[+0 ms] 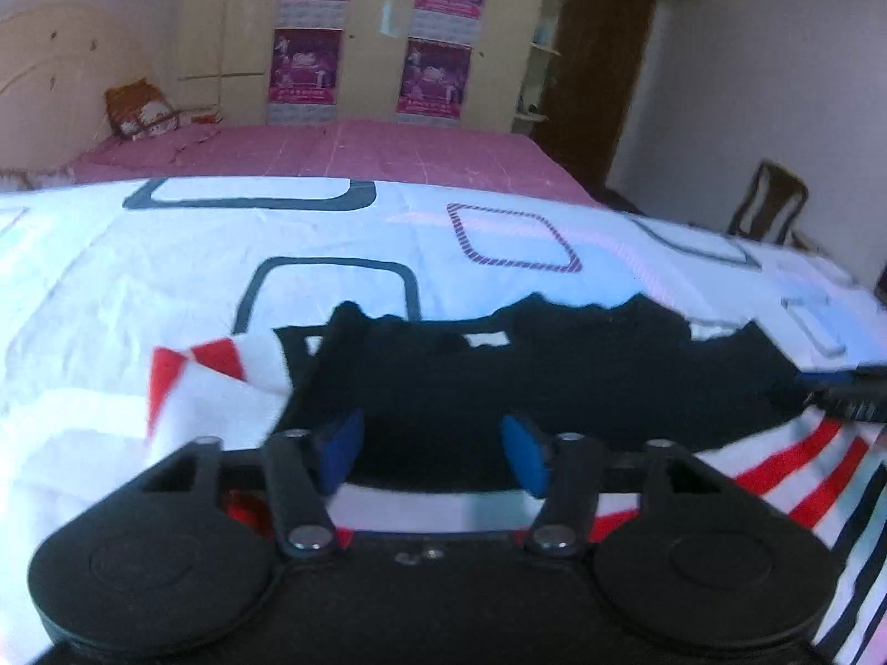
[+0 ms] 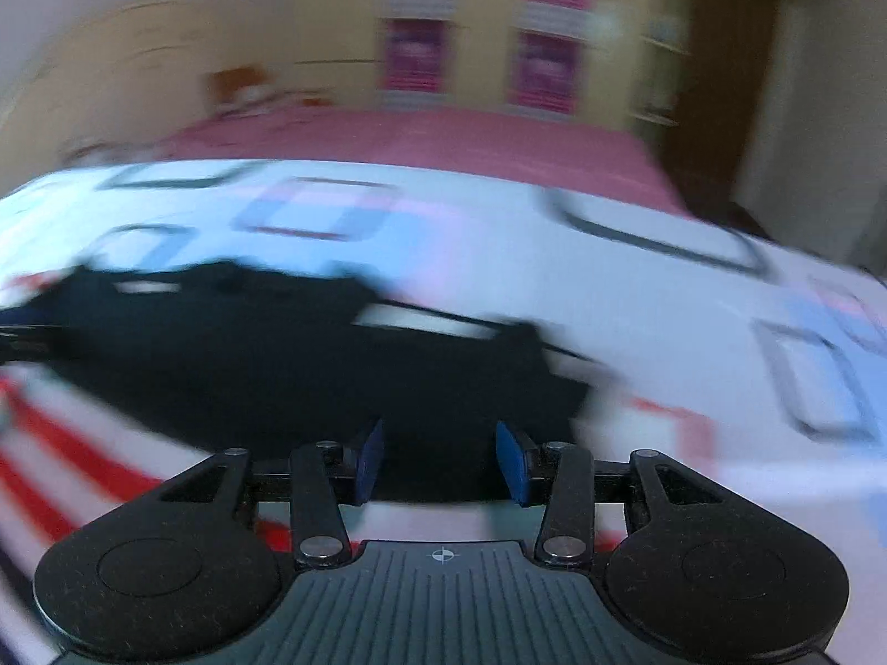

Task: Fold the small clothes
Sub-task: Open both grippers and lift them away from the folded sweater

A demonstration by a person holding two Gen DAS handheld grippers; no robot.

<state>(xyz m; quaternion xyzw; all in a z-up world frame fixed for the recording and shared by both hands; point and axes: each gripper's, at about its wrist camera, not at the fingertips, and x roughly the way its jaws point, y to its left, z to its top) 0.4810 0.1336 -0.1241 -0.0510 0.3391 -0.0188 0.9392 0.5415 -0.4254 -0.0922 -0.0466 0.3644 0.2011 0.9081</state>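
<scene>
A small black garment point(image 1: 526, 371) lies spread on a white cloth with red and dark stripes point(image 1: 776, 471), on a white sheet printed with squares point(image 1: 166, 266). My left gripper point(image 1: 432, 438) hovers over the garment's near edge. Its blue pads stand apart with nothing pinched between them. In the blurred right wrist view the same black garment point(image 2: 277, 366) stretches to the left. My right gripper point(image 2: 441, 454) is over its near right part, open, with nothing between its blue pads. The striped cloth point(image 2: 66, 443) shows at the lower left. A dark tip of the right gripper's fingers point(image 1: 848, 396) enters the left wrist view at the right edge.
Beyond the white sheet lies a pink bed cover point(image 1: 360, 149) with a patterned pillow point(image 1: 144, 111) at its far left. A wardrobe with purple posters point(image 1: 432, 72) lines the back wall, beside a brown door point(image 1: 599, 66). A wooden chair point(image 1: 770, 205) stands at the right.
</scene>
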